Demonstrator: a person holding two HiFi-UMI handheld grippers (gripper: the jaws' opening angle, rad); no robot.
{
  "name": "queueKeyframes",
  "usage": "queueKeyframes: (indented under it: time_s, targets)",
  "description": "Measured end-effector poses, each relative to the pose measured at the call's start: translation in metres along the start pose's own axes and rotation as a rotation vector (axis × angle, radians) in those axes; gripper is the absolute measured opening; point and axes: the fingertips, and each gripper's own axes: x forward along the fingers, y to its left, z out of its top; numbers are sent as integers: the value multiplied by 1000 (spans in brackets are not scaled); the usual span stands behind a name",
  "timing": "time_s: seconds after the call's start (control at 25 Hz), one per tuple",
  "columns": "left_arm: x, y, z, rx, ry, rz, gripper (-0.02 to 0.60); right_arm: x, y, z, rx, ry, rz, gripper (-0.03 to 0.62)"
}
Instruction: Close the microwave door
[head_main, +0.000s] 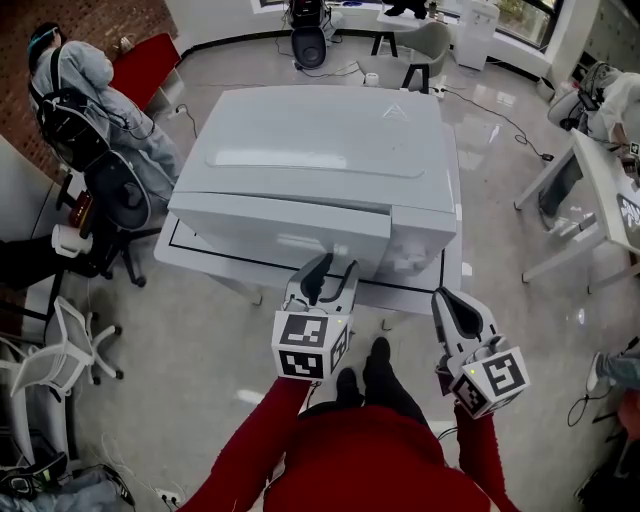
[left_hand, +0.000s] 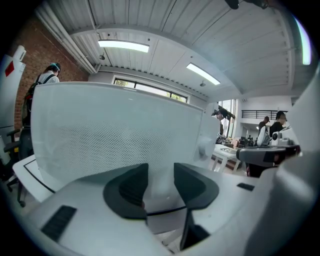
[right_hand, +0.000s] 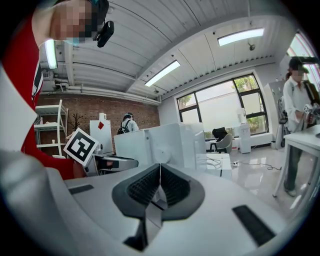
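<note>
Head view shows a big white microwave (head_main: 320, 140) in the middle of the frame. It sits on a white worktop (head_main: 190, 255). Its door (head_main: 285, 228) is on the front, facing the person, and it looks almost shut. It seems to stick out just a bit past the button panel (head_main: 420, 245) on its right, so I think one last push is left.

The left gripper (head_main: 333, 268) is right at the door, near its right end. In the left gripper view its jaws are wide apart and hold nothing, and the dotted door window fills the space ahead of them. I cannot tell if they touch the door. The right gripper (head_main: 447, 297) is at the lower right, beside the microwave, with its jaws pressed together and empty.

Nothing seems to block the door, as far as I can see. A person in grey (head_main: 95, 85) is by a black chair (head_main: 115, 200) at the upper left. A white chair (head_main: 75, 340) stands at the lower left.
</note>
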Motion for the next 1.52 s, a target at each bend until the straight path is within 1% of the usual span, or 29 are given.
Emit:
queueKeyframes:
  time_s: [0.2,0.36,0.52,0.76,0.92,1.36,1.44,1.48,1.52]
  targets:
    - [7,2,3,-33,4,-9,170,5,-1,2,2,-2,8,15]
    - [5,3,4,-30,-4,2,169,7,3,8,18,-25,26,15]
    - [4,4,4,-28,-4,6,152,6,0,4,9,-6,18,15]
    - [7,4,6,-41,12,-14,152,9,2,3,5,4,26,15]
    - [11,7,8,-62,9,9,137,10,4,1,11,8,33,15]
    - [12,9,5,-36,3,18,135,10,-3,2,15,2,21,15]
    - [10,7,8,-35,-12,-4,135,11,-1,4,10,-5,26,15]
    - [3,3,16,-34,-39,-32,135,11,1,5,9,-7,32,15]
    - [-8,-3,31,-22,-85,-72,116,10,4,7,6,-11,40,15]
